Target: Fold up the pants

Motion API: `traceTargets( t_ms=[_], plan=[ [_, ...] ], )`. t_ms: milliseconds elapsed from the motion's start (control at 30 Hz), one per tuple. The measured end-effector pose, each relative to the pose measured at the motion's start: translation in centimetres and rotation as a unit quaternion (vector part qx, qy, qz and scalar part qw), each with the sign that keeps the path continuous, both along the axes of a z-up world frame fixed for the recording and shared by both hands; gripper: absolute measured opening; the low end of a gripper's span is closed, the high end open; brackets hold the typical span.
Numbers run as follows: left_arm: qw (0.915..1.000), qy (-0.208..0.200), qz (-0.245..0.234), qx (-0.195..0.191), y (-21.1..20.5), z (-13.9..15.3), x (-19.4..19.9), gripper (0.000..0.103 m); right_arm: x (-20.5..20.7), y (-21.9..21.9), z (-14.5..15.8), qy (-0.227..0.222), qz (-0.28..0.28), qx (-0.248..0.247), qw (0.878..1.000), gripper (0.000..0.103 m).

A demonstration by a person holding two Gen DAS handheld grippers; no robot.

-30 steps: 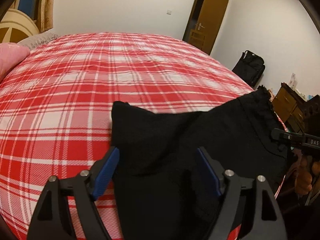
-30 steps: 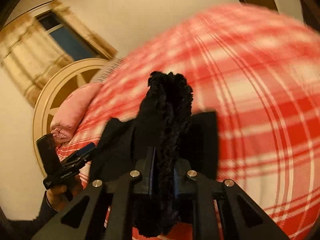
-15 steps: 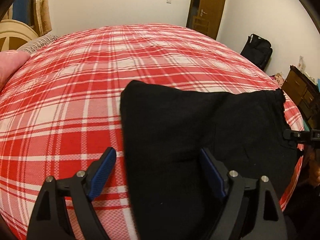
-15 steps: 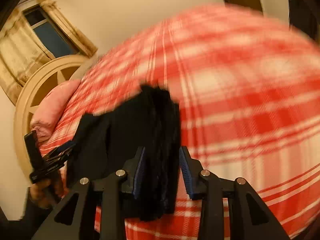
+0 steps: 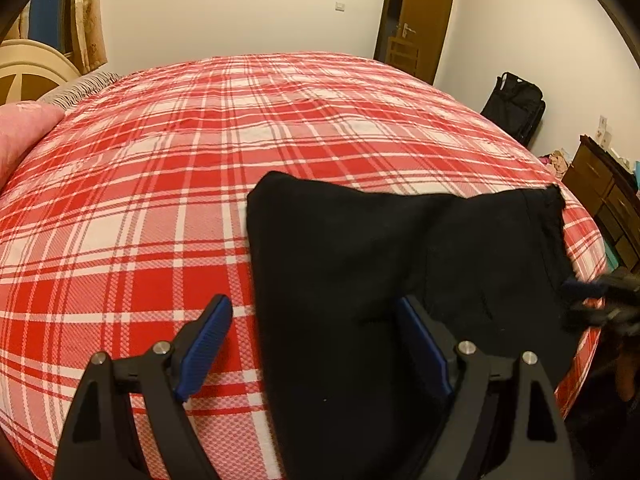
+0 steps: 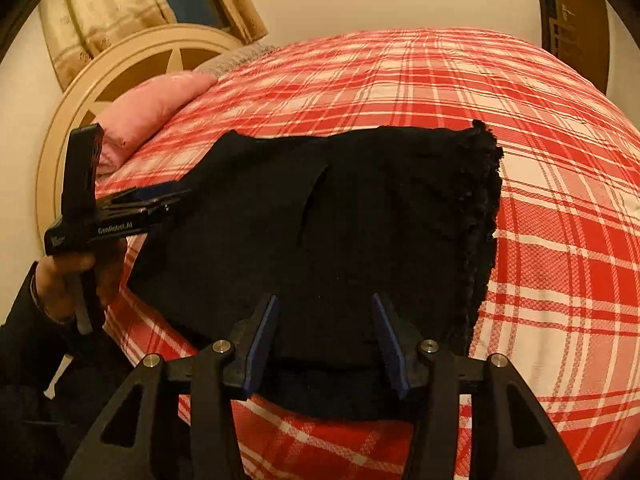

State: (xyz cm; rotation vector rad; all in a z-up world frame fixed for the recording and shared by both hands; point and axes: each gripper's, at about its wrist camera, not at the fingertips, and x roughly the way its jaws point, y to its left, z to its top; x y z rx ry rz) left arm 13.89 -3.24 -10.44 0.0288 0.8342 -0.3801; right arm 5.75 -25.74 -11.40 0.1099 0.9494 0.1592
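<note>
The right tongs [image 6: 324, 336] are opening, releasing the pants [image 6: 360, 216] folded on the bed [image 6: 540, 168]; the left tongs [image 5: 316, 344] are standing apart beside them. Next: regrasping for another fold.

Each tool is matte black: two angular fingers with triangular cut-outs, silver screws at the joints and ribbed blue pads [image 6: 262, 338]. The left tool [image 6: 172, 198], seen from its side, bears white "GenRobot.AI" lettering. The person's hand [image 6: 76, 280] emerges from a dark sleeve [image 6: 20, 344].

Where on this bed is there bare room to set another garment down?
The plaid bedspread lies bare from the pink pillow to the black pants, and beyond them toward the door. The near edge is crowded: pants plus both grippers.
</note>
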Motion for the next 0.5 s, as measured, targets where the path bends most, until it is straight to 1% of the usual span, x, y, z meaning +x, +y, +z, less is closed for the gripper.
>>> traceTargets(
  t_ms=[133,167,200,233,300,367,433,500],
  plan=[
    [1.0,0.004,-0.004,-0.006,0.2,-0.1,0.0,0.087,0.2,1.3,0.9,0.033,0.03,-0.058,0.997,0.051],
    [0.9999,0.005,-0.004,-0.008,0.3,-0.1,0.1,0.087,0.4,1.5,1.3,0.039,0.034,-0.064,0.997,0.051],
    [0.9999,0.007,-0.004,-0.013,0.5,0.0,0.1,0.087,0.6,1.5,1.8,0.041,0.035,-0.059,0.997,0.051],
    [0.9998,0.008,-0.004,-0.018,0.6,0.0,0.0,0.087,1.0,1.4,2.4,0.04,0.036,-0.044,0.998,0.051],
    [0.9996,0.009,-0.006,-0.025,0.9,0.1,-0.2,0.087,2.0,1.4,4.0,0.025,0.038,-0.003,0.999,0.051],
    [0.9995,0.007,-0.012,-0.029,1.2,0.2,-0.8,0.087,4.1,2.3,5.5,0.007,0.043,0.032,0.999,0.051],
    [0.9995,-0.001,-0.019,-0.026,1.2,0.3,-1.6,0.089,6.7,4.1,6.3,0.001,0.053,0.06,0.997,0.051],
    [0.9995,-0.005,-0.023,-0.02,1.1,0.0,-2.5,0.091,10.5,6.4,6.3,0.004,0.055,0.081,0.995,0.051]
  ],
)
